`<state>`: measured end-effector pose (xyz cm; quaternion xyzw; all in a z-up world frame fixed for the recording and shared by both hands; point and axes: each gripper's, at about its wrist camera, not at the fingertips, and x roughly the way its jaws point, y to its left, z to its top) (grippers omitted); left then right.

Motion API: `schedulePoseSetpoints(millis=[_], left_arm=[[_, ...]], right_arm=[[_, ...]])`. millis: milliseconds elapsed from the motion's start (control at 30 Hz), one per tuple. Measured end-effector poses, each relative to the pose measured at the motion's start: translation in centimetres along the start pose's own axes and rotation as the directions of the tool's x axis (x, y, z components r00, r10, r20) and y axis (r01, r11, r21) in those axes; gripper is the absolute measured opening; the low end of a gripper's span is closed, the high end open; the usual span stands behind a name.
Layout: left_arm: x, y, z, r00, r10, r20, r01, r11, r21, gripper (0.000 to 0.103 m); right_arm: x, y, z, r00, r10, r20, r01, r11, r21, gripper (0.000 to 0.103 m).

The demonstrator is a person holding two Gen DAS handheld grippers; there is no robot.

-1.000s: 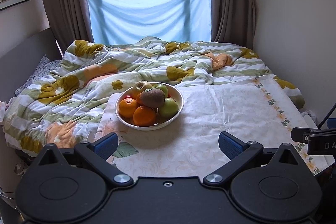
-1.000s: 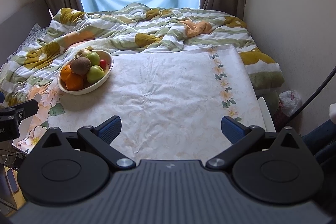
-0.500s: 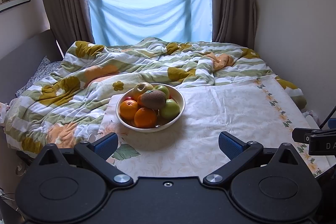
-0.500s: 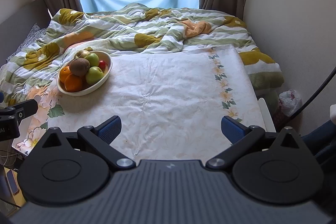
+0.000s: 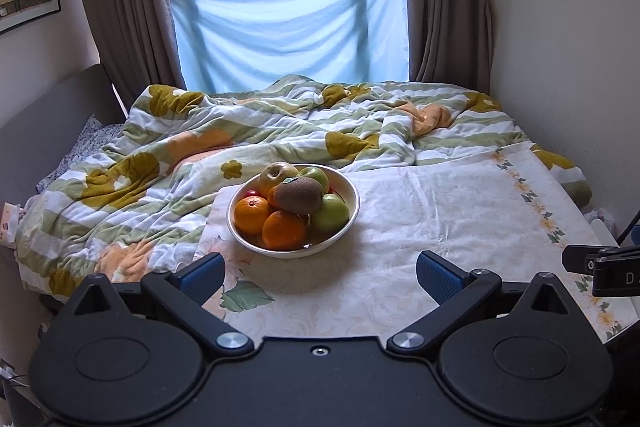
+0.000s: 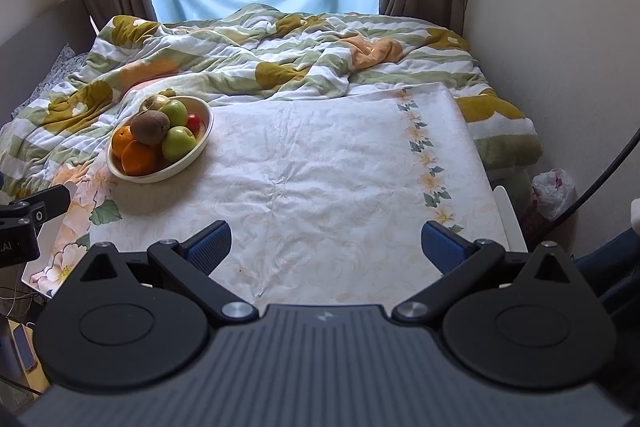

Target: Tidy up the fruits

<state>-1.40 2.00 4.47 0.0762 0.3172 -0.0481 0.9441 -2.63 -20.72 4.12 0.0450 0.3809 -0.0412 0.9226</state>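
So you hold the left gripper (image 5: 318, 273) low and square to the bowl (image 5: 352, 215), jaws released wide, presumably to take a fruit. The bowl sits on the cloth-covered counter (image 6: 340, 163) at its left far corner, kiwi (image 5: 299, 195) topmost, likely the easiest pick. Your right gripper (image 6: 326, 243), jaws also spread, empty, faces bare cloth, ready to receive sorted fruit.

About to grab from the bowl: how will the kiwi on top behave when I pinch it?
The kiwi sits atop the other fruit, so it likely lifts free easily. Its oval shape may roll if nudged. The fuzzy-looking skin probably grips well.
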Motion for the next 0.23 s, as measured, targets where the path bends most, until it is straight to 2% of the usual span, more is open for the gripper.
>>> schedulePoseSetpoints(millis=[233], left_arm=[[0.13, 0.14, 0.05, 1.000, -0.005, 0.010, 0.005, 1.000, -0.010, 0.103]], right_arm=[[0.31, 0.05, 0.08, 1.000, -0.004, -0.004, 0.004, 1.000, 0.001, 0.103]])
